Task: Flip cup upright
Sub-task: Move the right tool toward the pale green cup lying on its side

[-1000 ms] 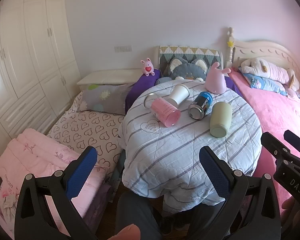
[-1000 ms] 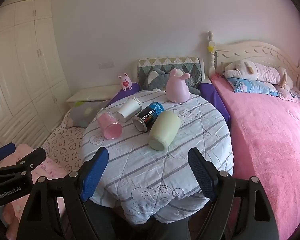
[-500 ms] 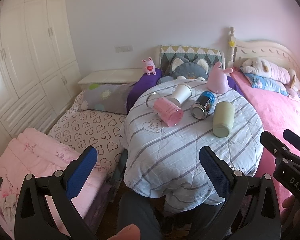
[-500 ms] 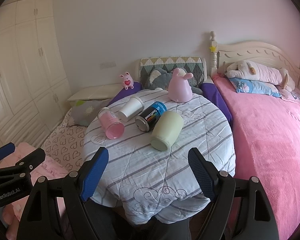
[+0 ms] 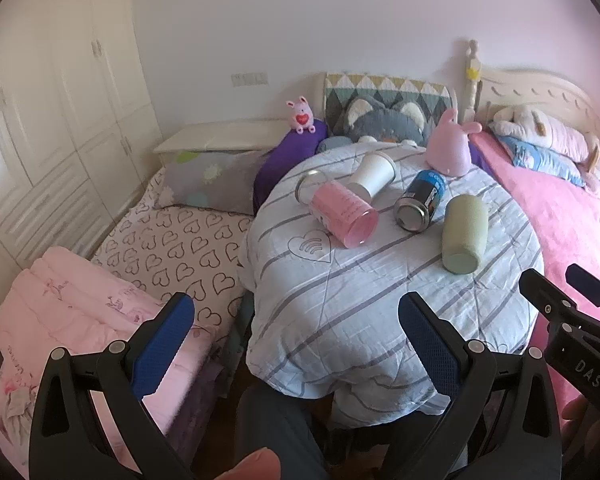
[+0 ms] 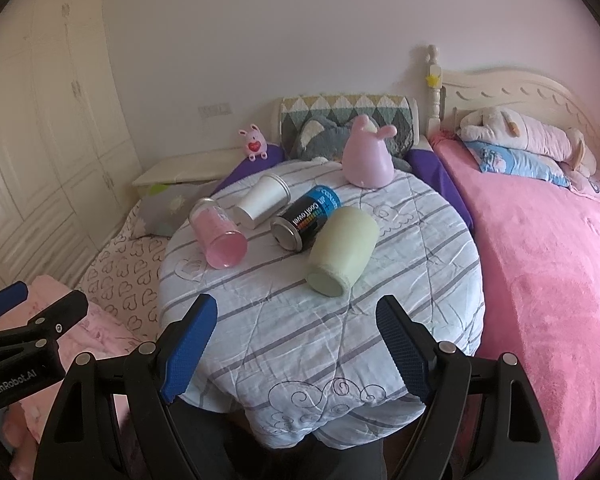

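Several cups lie on their sides on a round table with a striped cloth [image 5: 380,304] [image 6: 300,340]: a pink glass [image 5: 342,212] [image 6: 218,232], a white paper cup [image 5: 372,172] [image 6: 262,200], a black and blue can [image 5: 420,200] [image 6: 306,216] and a pale green cup [image 5: 462,232] [image 6: 342,254]. My left gripper [image 5: 296,328] is open and empty at the table's near edge. My right gripper [image 6: 296,332] is open and empty, also short of the cups; it shows at the right of the left wrist view [image 5: 568,300].
A pink rabbit-shaped object [image 5: 450,148] [image 6: 366,156] stands at the table's far side. A pink bed [image 6: 548,264] lies to the right, a heart-print mattress [image 5: 172,248] and folded pink quilt [image 5: 60,304] to the left. White wardrobes [image 5: 40,120] line the left wall.
Both grippers have drifted slightly, so the table and cups shift a little to the right in the views. The cups have not moved. Both grippers stay open.
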Available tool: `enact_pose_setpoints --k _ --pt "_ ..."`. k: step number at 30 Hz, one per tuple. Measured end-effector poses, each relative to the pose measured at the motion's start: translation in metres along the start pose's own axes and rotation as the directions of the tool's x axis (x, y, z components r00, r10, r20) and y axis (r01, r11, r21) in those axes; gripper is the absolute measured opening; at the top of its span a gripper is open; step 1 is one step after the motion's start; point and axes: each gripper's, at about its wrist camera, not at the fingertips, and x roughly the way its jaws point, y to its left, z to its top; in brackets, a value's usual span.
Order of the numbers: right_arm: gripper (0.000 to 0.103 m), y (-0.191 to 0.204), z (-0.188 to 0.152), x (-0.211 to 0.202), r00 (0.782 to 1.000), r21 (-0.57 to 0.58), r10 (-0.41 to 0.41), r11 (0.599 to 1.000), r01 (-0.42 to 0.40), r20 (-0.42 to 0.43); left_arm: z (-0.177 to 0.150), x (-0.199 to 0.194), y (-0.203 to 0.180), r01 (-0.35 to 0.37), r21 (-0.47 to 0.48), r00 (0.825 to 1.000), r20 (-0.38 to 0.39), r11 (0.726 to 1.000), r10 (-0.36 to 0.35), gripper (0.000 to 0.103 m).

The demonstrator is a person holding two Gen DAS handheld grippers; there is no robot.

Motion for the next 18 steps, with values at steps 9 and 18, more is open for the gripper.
enact_pose_setpoints --k 9,18 --pt "0.083 -0.012 0.009 0.035 0.998 0.021 -0.045 0.999 0.046 -0.045 0.013 0.047 -0.027 0.051 0.034 0.996 -0.070 0.998 -0.049 0.103" --pt "0.083 -0.039 0.026 0.095 0.992 0.081 -0.056 0.995 0.065 -0.113 0.024 0.088 -0.049 0.050 0.054 0.991 -0.124 0.997 -0.043 0.103"
